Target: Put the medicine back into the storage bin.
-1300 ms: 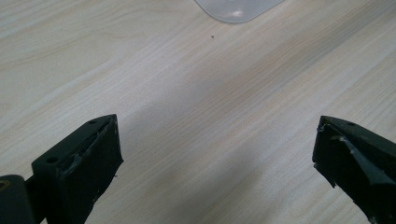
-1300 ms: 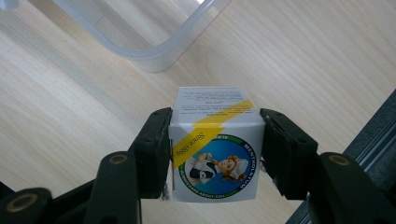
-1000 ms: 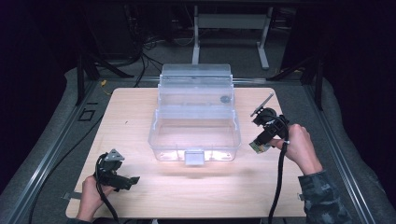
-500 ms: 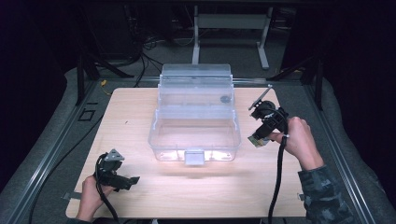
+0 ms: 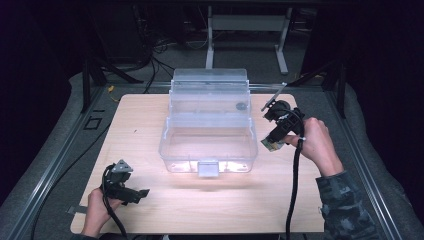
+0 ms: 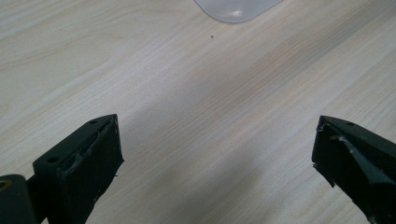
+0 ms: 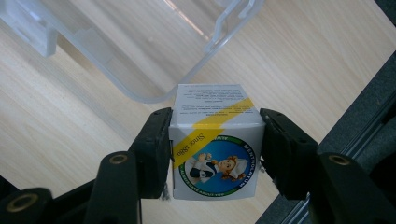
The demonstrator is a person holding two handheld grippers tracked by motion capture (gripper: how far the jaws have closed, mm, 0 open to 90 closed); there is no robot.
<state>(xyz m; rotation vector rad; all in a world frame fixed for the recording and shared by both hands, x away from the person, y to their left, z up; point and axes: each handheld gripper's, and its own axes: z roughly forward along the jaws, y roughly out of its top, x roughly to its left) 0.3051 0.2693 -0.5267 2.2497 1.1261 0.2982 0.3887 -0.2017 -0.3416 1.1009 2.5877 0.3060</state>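
Observation:
A clear plastic box (image 5: 207,142) with its lid up stands at the middle of the wooden table (image 5: 150,115). My right gripper (image 5: 271,144) hangs just right of the box's front corner, shut on a small white carton (image 7: 215,140) printed with a yellow stripe and a round cartoon label; the carton (image 5: 270,144) shows below the gripper body. Both pads press its sides. The box rim (image 7: 154,93) lies just beyond it. My left gripper (image 5: 141,193) rests low at the table's front left, open, nothing between its fingers (image 6: 88,158).
A dark padded border and metal rails (image 5: 55,160) surround the table. A white frame leg (image 5: 245,25) and cables lie on the floor behind. A box corner (image 6: 238,9) shows at the top of the left gripper view.
My right gripper has risen and moved slightly toward the far side beside the box, still holding the carton. The left hand has stayed put.

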